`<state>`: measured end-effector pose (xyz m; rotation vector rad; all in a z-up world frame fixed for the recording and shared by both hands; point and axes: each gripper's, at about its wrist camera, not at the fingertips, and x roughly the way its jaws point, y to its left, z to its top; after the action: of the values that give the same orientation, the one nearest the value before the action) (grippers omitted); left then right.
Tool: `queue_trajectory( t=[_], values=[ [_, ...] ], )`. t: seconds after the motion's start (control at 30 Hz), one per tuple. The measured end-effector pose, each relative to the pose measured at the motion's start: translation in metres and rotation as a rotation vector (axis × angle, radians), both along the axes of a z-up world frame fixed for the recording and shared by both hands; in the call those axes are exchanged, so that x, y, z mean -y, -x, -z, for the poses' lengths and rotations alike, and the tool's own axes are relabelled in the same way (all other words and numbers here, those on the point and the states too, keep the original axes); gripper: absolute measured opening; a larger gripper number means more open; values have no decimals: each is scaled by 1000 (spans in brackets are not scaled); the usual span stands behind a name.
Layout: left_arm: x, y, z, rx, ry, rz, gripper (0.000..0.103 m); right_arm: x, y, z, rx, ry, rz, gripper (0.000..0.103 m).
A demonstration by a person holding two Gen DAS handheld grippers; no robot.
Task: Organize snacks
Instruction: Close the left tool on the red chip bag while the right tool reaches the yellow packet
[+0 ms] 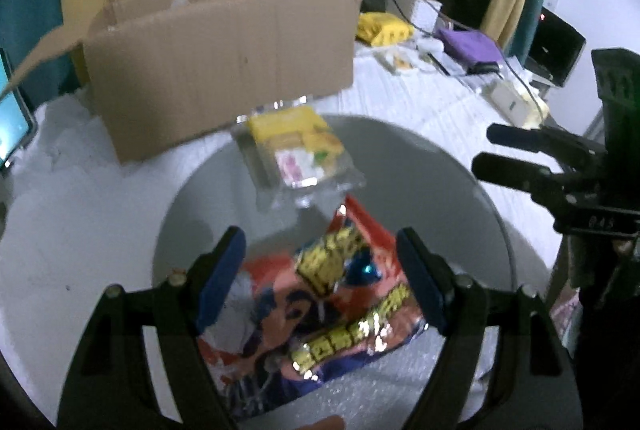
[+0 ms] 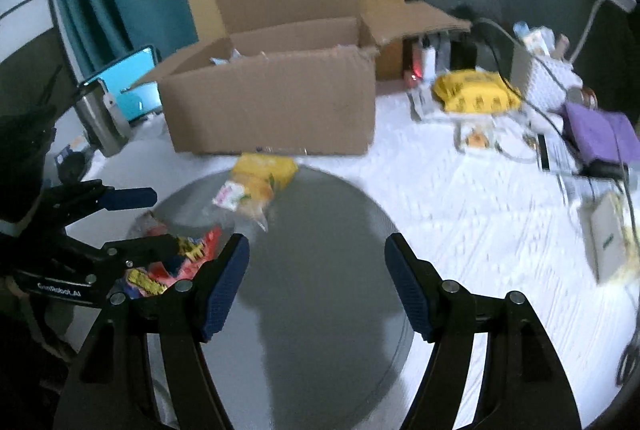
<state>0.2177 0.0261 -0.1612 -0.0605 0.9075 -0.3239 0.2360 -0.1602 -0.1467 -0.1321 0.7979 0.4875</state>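
The left gripper hangs with jaws spread over a red snack bag on the round grey tray; the pads flank the bag without pressing it. Just beyond it lies a clear packet of yellow snacks, with the open cardboard box farther ahead. The right gripper is released, empty above bare tray, the packet ahead to its left.

Open right tool above grey round tray.
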Motion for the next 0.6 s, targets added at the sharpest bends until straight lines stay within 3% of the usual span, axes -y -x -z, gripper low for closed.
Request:
queue_trajectory(
  t=[0.17,0.37,0.6],
  values=[
    [-15,13,11,-31,30,-26,79,-6,3,9,-21,22,8,73],
    [-48,38,21,-61,89,-121,79,-22,4,12,-28,45,-26,73],
    [-49,65,8,-8,95,-149,79,-39,4,16,-35,57,-53,73]
  ],
)
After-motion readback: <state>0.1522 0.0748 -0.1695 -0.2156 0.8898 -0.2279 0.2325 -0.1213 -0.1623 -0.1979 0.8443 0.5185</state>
